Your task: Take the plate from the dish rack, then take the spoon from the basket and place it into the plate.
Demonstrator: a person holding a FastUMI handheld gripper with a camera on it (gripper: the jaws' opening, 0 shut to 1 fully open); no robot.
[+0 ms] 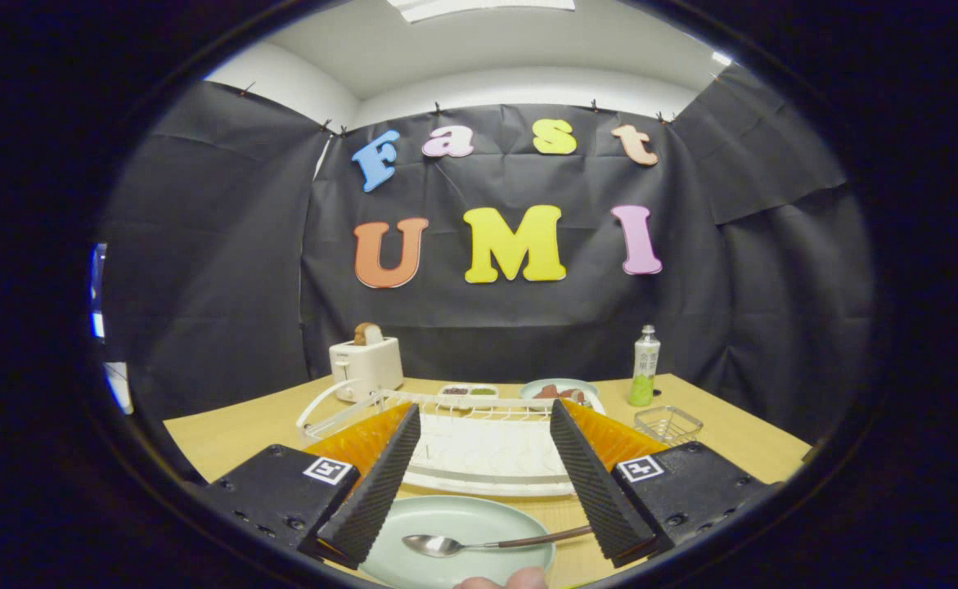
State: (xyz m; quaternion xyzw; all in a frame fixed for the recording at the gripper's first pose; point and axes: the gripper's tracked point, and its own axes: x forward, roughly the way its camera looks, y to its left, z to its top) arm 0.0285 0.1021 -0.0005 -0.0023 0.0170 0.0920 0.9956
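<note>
A pale green plate (454, 523) lies on the wooden table (225, 438), low between my fingers. A spoon (479, 543) with a silver bowl and a brown handle rests across the plate, its handle running out over the rim toward my right finger. My gripper (485, 409) stands open above them, with nothing held between the fingers. Just beyond the plate stands the white dish rack (479, 446), with no dish in it. The small wire basket (667, 424) sits to the right of the rack, beyond my right finger.
A white toaster (366, 366) with a slice of bread stands behind the rack at the left. A small divided dish (468, 393), a second plate with food (560, 389) and a bottle (645, 366) line the back. A fingertip (507, 581) shows below the plate.
</note>
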